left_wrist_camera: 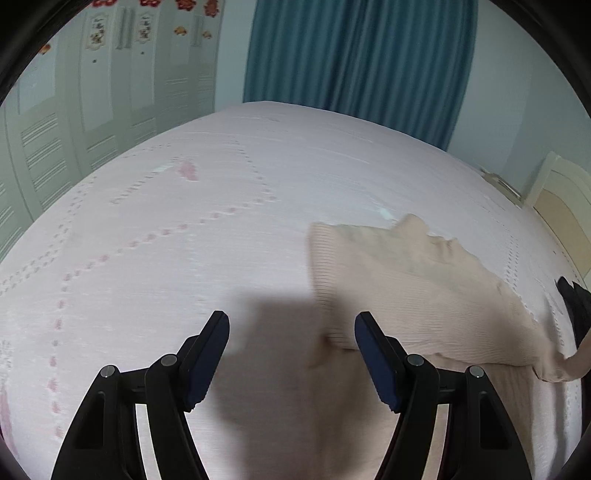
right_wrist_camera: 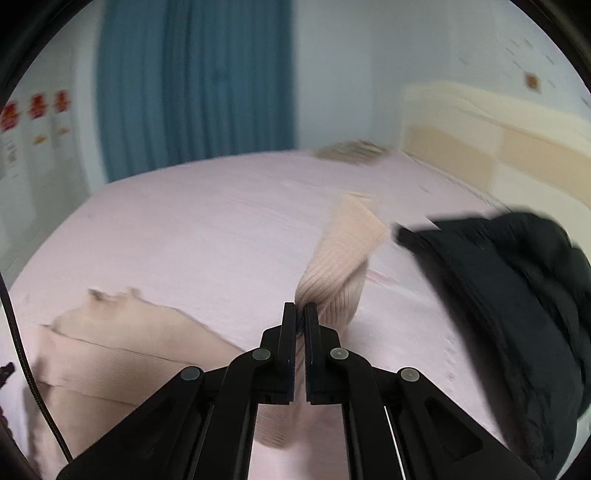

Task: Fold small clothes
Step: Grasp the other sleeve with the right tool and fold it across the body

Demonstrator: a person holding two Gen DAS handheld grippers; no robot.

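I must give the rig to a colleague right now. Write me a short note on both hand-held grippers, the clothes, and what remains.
Left hand-held gripper: open, empty, over the bed.
Right hand-held gripper: shut on a sleeve of the beige knit top, lifted.
The top's body lies on the bed; folding is not finished.
Black garment lies unfolded at the right.
Left: finish the top, then the black garment.

No legible text, red decorations (left_wrist_camera: 184,4) on wardrobe doors (left_wrist_camera: 99,74) too blurred to read
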